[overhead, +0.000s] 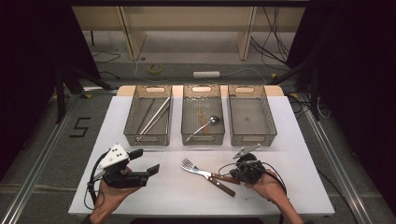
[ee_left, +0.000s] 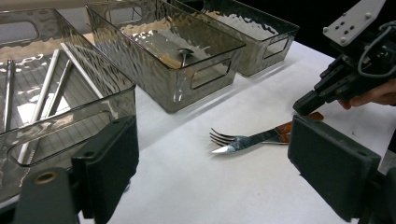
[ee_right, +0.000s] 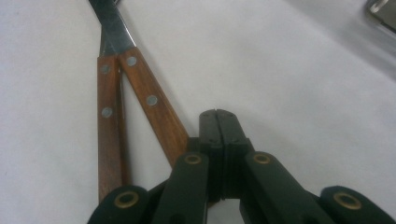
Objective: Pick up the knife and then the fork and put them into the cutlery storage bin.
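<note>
My right gripper [ee_right: 218, 116] has jaws pressed together with nothing between them, tips on the white table [overhead: 154, 186] just beside the wooden-handled steel fork [overhead: 198, 170] and wooden-handled steel knife [overhead: 219, 183]. The two handles lie crossed in front of the middle clear plastic bin [overhead: 202, 138]. My left gripper [overhead: 145, 167] is well apart from them, jaws spread wide, holding nothing and pointed toward the cutlery.

a black "5" [overhead: 80, 127] is marked on the grey floor left of the table.
</note>
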{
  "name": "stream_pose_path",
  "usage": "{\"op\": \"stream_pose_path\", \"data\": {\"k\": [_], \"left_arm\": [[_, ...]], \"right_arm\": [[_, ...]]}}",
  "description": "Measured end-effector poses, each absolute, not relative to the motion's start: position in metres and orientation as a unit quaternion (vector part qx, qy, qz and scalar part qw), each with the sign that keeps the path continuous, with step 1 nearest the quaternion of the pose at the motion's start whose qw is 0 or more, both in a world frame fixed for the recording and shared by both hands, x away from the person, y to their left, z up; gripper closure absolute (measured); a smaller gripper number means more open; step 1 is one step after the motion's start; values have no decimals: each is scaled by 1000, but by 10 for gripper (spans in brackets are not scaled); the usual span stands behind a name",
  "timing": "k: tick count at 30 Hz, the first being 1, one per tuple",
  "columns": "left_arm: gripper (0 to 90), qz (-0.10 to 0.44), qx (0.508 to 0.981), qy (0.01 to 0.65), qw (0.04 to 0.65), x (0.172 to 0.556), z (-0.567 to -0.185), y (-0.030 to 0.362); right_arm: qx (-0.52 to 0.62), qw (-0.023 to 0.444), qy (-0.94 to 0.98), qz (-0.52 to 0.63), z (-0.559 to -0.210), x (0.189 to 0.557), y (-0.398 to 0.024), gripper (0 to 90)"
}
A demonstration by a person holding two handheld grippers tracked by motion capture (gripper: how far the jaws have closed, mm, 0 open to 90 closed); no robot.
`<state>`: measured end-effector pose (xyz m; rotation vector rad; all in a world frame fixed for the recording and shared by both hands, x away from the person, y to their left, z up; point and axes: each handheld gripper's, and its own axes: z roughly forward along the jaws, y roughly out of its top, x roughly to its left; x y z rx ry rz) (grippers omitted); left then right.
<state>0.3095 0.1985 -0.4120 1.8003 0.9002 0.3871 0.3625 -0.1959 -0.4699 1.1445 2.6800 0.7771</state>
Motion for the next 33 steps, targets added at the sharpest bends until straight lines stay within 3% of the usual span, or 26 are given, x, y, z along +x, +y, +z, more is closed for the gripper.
{"op": "stream_pose_path", "data": {"k": [19, 29, 33], "left_arm": [[160, 167, 742, 381, 525, 309, -412, 202], [160, 169, 743, 381, 524, 308, -412, 202], [160, 169, 743, 381, 524, 308, -412, 202]], "right_arm": [[351, 67, 885, 298, -456, 359, -190, 862], [348, 61, 883, 309, -452, 359, -192, 799], [348, 58, 881, 316, -449, 358, -193, 733]]}}
